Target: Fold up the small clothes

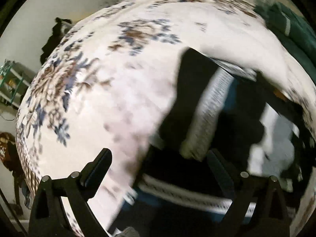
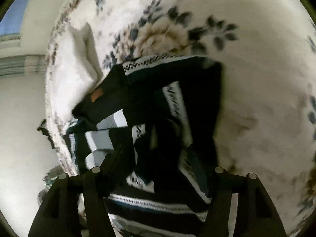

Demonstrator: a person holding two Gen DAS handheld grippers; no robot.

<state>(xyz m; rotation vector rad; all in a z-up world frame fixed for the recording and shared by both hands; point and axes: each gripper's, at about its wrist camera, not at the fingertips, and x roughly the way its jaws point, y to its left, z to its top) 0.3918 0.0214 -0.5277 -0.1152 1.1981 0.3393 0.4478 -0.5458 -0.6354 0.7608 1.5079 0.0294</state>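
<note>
One dark patterned sweater [image 2: 150, 102] lies crumpled on floral bed [image 1: 98, 98]; axis unclear. Left gripper [image 1: 160, 160] fingers spread; right gripper [image 2: 158, 158] fingers' state unclear.

Dark knitted garment [image 2: 150, 98], matt, ribbed pale bands; floral cloth cover [image 1: 98, 98], soft, matt.

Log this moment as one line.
phase: reaching | left gripper: open, empty | right gripper: part closed, grip unclear | dark garment: crumpled on floral sheet | blur: heavy
</note>
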